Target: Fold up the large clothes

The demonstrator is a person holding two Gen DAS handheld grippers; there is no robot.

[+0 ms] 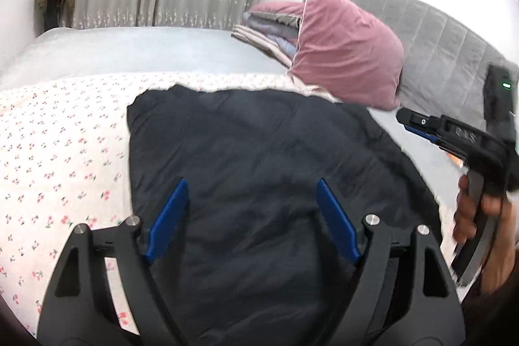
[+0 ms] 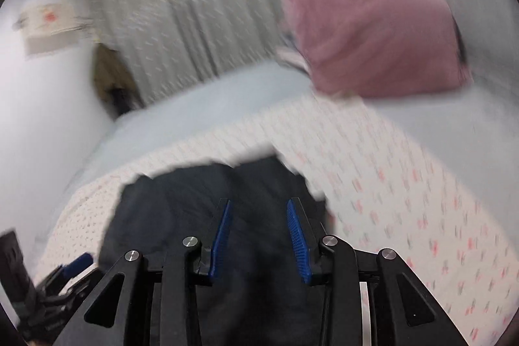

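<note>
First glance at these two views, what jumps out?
The dark garment dominates, lying on the cherry-print sheet right under both grippers. Behind it a pink pillow leans on the grey headboard. The left gripper hangs wide open over the dark cloth.

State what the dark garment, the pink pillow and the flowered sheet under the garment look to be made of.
Dark garment: seemingly a smooth, padded synthetic, matte with a faint sheen and puffy stitched panels.
Pink pillow: probably velvet-like or brushed fabric; soft sheen, fine creases, pale piped edge.
Flowered sheet: likely thin woven cotton, matte, printed with small red flowers; the weave itself is not visible.
</note>
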